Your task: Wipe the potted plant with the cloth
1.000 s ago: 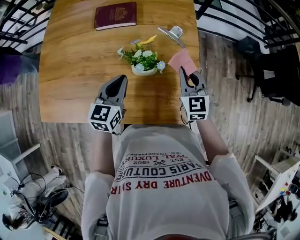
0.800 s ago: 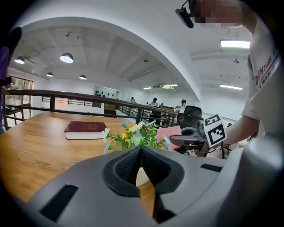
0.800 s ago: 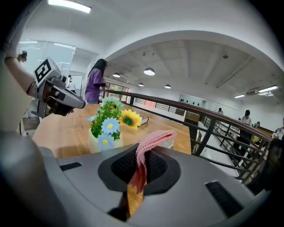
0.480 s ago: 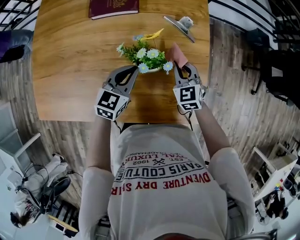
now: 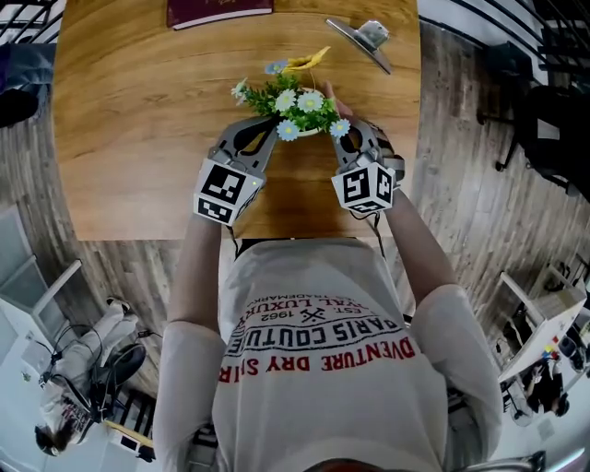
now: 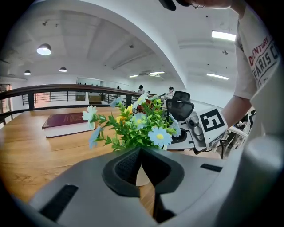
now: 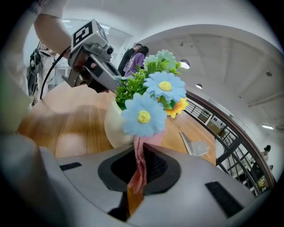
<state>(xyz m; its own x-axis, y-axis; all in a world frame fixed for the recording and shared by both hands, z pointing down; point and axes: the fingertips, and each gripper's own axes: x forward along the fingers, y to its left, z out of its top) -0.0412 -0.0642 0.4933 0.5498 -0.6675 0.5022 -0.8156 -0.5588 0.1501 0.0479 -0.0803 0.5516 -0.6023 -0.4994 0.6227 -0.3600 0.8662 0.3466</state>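
The potted plant [image 5: 297, 106] has green leaves, blue, white and yellow flowers, and a white pot [image 7: 116, 126]. It stands on the wooden table [image 5: 138, 120]. My left gripper [image 5: 265, 129] is shut with nothing in it, its tip just short of the pot's left side [image 6: 143, 176]. My right gripper [image 5: 348, 131] is shut on the pink cloth [image 7: 140, 164]. The cloth's free end reaches up under a blue flower [image 7: 143, 116], beside the pot's right side. In the head view the cloth is mostly hidden behind the flowers.
A maroon book [image 5: 219, 11] lies at the table's far edge. A metal clip-like object [image 5: 361, 39] lies at the far right corner. The table's near edge runs just under my grippers. A black railing [image 7: 230, 142] and office chairs surround the table.
Both grippers have moved forward and down toward the plant and now flank the pot. The right one has rolled and brought the cloth against the plant.
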